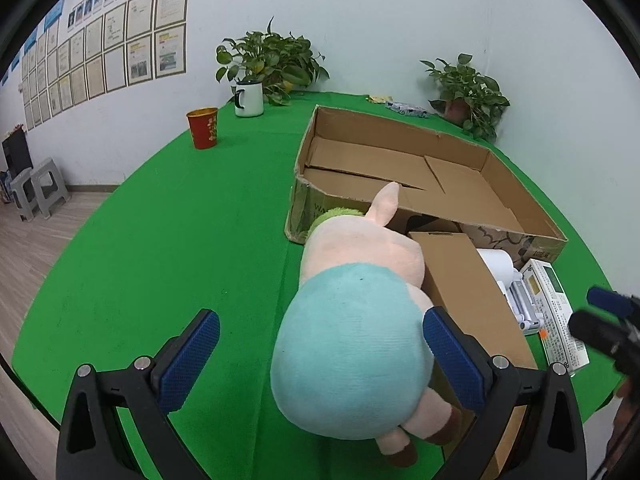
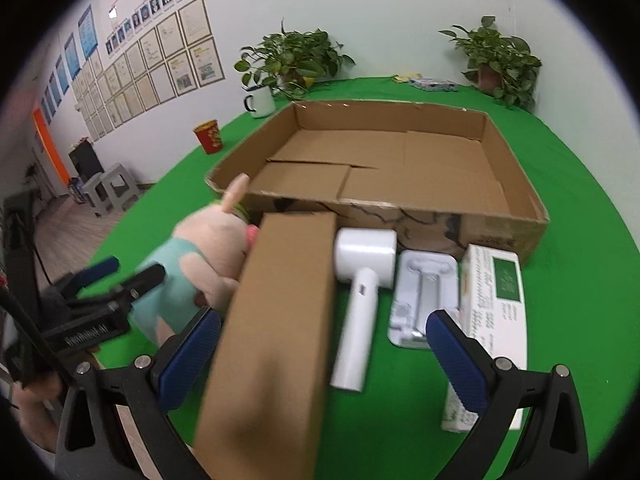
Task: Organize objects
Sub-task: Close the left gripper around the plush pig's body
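Observation:
A plush pig (image 1: pixel 352 320) in a teal shirt lies on the green table, between the wide-apart fingers of my open left gripper (image 1: pixel 324 360); the right pad is close to it, the left pad well apart. A long brown box (image 2: pixel 280 320) lies beside the pig (image 2: pixel 208 252), and its near end sits between the fingers of my open right gripper (image 2: pixel 324 360), together with the handle of a white hair dryer (image 2: pixel 360 280). A large open cardboard box (image 1: pixel 460 136) (image 2: pixel 516 168) stands empty behind them. My left gripper (image 2: pixel 120 276) also shows in the right wrist view.
A white stand (image 2: pixel 424 296) and a white-and-green carton (image 2: pixel 496 312) lie right of the dryer. A red cup (image 1: pixel 203 127), a white mug (image 1: pixel 249 98), two potted plants (image 1: pixel 272 60) and small packets (image 1: pixel 408 109) sit at the back. Grey stools (image 1: pixel 38 188) stand on the floor.

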